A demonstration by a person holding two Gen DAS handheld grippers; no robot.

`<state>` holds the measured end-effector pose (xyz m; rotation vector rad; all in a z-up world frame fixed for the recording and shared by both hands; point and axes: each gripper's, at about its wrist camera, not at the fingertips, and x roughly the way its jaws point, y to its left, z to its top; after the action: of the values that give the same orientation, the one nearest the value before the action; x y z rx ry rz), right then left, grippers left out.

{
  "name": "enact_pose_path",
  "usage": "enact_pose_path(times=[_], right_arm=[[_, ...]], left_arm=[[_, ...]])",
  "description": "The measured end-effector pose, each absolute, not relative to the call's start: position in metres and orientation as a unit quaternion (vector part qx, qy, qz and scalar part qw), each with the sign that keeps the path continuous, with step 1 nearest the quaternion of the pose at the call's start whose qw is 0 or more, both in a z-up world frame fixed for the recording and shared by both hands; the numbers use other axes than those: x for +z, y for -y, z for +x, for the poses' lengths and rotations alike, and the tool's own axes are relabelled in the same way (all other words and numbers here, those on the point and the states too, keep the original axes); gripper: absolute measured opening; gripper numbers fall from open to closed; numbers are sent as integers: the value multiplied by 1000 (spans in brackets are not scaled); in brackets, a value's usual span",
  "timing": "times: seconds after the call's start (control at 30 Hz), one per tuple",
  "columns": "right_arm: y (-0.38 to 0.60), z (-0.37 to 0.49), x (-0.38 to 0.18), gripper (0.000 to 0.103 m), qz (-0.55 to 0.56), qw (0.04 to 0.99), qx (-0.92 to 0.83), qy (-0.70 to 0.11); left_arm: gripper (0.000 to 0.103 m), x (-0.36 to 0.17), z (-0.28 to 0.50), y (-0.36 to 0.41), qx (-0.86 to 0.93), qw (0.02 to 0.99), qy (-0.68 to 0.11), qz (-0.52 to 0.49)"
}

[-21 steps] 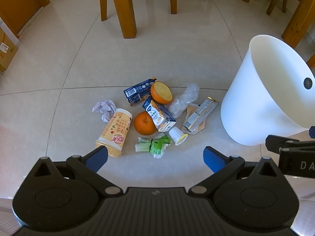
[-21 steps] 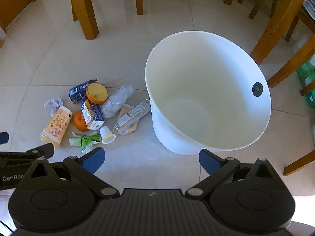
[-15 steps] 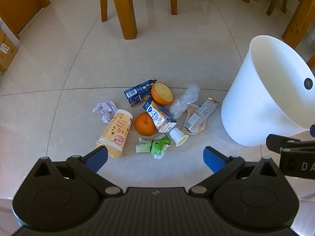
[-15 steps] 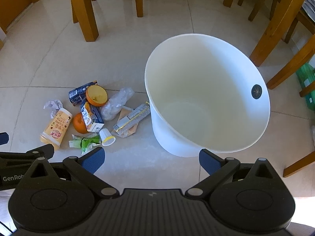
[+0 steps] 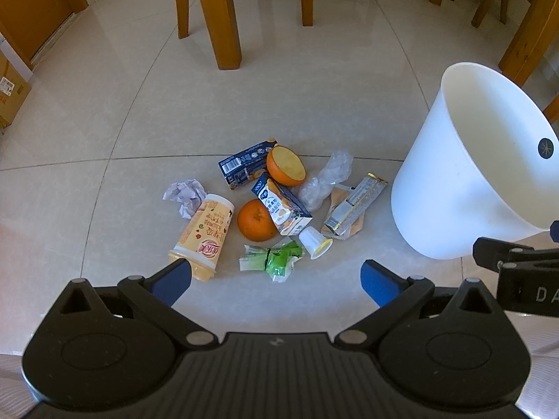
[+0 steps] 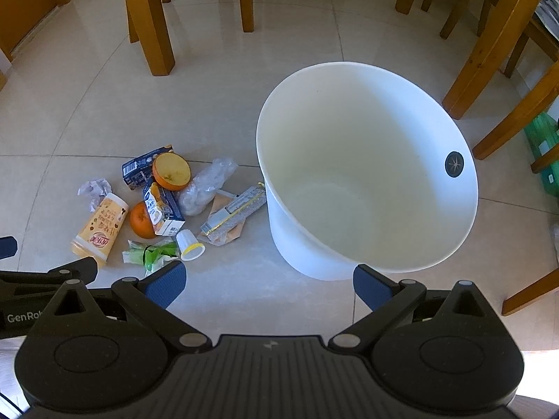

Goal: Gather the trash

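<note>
Trash lies in a heap on the tiled floor: a yellow cup [image 5: 204, 234], a whole orange [image 5: 256, 221], a cut orange half [image 5: 285, 170], a milk carton [image 5: 283, 208], a dark blue box [image 5: 244, 167], a green wrapper [image 5: 272, 261], a small white cup [image 5: 315, 242], a crumpled paper [image 5: 185, 195], a clear plastic bag [image 5: 326, 179] and a silver wrapper [image 5: 354, 206]. An empty white bin [image 6: 367, 174] stands right of the heap. My left gripper [image 5: 276, 281] is open above the heap's near edge. My right gripper [image 6: 267, 284] is open before the bin.
Wooden chair and table legs [image 5: 216, 17] stand behind the heap, and more legs [image 6: 489, 52] behind and right of the bin. A cardboard box [image 5: 10, 87] sits at the far left. A green item [image 6: 543, 146] lies at the far right.
Both grippers have shifted slightly forward and down toward the floor; the trash and the bin look a little nearer. Nothing has been picked up.
</note>
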<state>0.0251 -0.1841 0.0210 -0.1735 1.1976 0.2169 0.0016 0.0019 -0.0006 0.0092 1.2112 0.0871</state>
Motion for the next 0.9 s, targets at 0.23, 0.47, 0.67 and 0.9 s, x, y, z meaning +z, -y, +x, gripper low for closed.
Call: enact_pose_path(times=[0.23,0.47,0.67,0.9], right_arm=[[184,24,21,103,-85,817,105,-560],[185,24,21,103,-88,817,107,-559],[184,23,21,103,-89,817,108,-559],[184,21,21,103,-93,818,110,-557]], left_arm=[[102,-1,2,-1,37,821,-569,2],[102,-1,2,0,40,821,-570,1],[102,-1,2,-1,42,821,-570,0],[102,-1,2,0,45,825,-564,-4]])
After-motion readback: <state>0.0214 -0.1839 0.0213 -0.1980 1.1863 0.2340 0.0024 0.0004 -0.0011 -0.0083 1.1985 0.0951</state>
